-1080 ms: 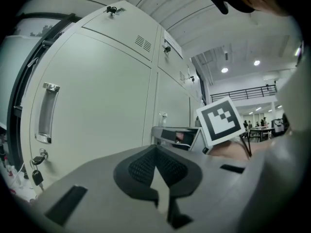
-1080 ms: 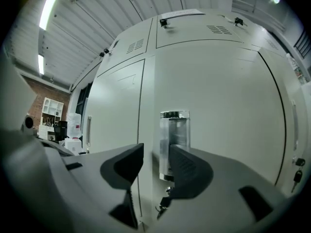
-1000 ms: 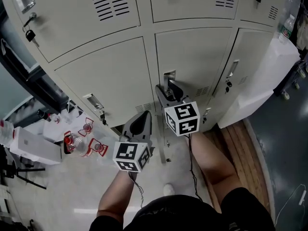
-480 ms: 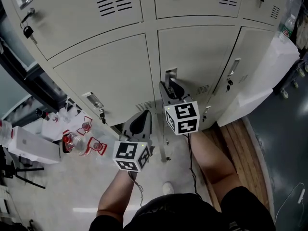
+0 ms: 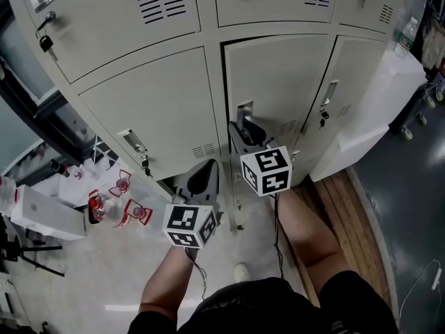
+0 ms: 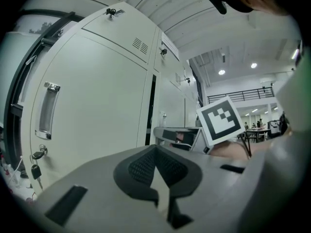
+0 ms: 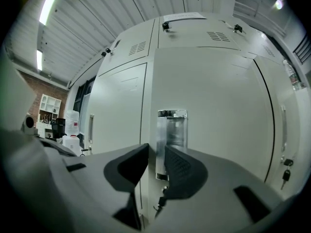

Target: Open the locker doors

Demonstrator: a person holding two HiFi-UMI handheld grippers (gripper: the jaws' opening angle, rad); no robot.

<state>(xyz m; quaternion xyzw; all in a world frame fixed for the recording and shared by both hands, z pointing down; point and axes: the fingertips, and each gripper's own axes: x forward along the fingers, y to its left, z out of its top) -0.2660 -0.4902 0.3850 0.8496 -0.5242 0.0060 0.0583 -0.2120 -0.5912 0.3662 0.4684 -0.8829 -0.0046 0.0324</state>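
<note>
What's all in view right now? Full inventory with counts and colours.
Cream metal locker doors: six, two rows ahead; lower middle one slightly ajar.
Silver metal handle: one, on that ajar door; similar ones on other doors.
Dark-headed keys: at least four, hanging from locks.
Clear plastic bottles with red labels: about three, floor at left.
White box: one, floor far left.
Clear bottle: one, atop white unit at right.
Brown wooden platform: one, floor at right.
Left gripper: one, grey, marker cube; jaws together, empty, short of the lockers.
Right gripper: one, grey, marker cube; jaws have just been closing, now gripping the silver metal handle.
Person's forearms: two, behind the grippers.
</note>
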